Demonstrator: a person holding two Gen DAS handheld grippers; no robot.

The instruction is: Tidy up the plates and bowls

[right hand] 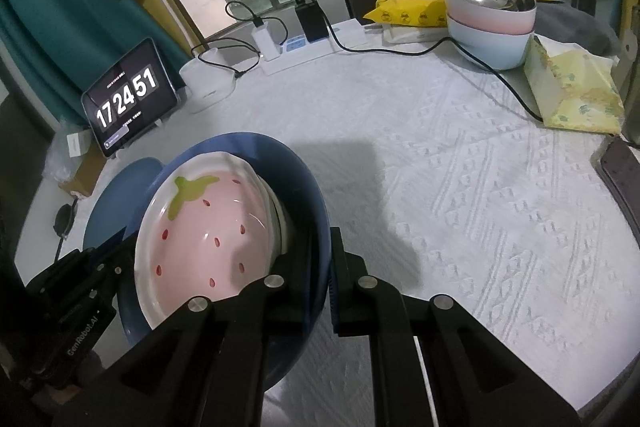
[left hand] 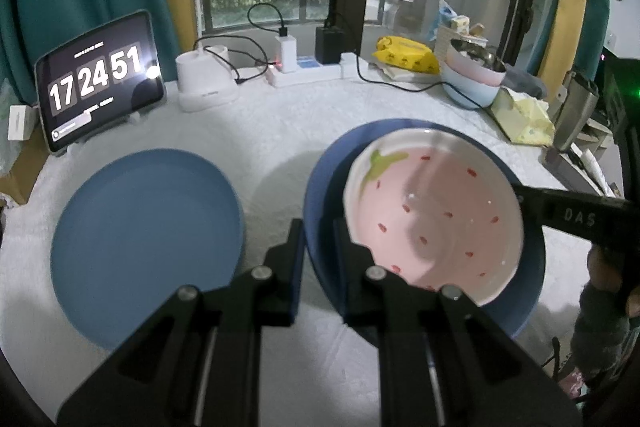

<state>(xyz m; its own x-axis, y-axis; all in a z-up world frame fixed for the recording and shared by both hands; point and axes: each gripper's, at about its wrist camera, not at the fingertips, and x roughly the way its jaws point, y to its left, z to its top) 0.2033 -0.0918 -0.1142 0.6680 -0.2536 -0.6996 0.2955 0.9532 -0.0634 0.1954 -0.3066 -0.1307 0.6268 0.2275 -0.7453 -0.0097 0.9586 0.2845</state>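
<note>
Two grippers are clamping one dark blue plate (left hand: 528,291) from opposite sides, and a pink strawberry-painted bowl (left hand: 432,215) is sitting inside it. The left gripper (left hand: 318,239) is pinching the plate's left rim, one finger outside and one inside, jaws narrowed to the thickness of the rim. The right gripper (right hand: 326,247) is pinching the plate's right rim in the same way, jaws just as narrow. In the right wrist view the plate and bowl are tilting toward the left, and the bowl is leaning against the plate's inner wall; whether the plate is touching the cloth I cannot tell.

Just beside this pair, toward the table's left edge, a second, lighter blue plate (left hand: 148,247) is lying flat and empty on the white knitted tablecloth (right hand: 460,187).

Along the table's far edge a tablet (left hand: 100,79) on a stand is showing large clock digits near the left corner, with a white lamp base (left hand: 204,79), a power strip (left hand: 304,73) with chargers and black cables beside it. Toward the far right corner a stack of bowls (right hand: 490,23) is standing, a metal one on top of a pink one and a pale blue one, with a yellow packet (right hand: 412,7) behind it and a yellow patterned tissue pack (right hand: 572,87) near the right edge.
</note>
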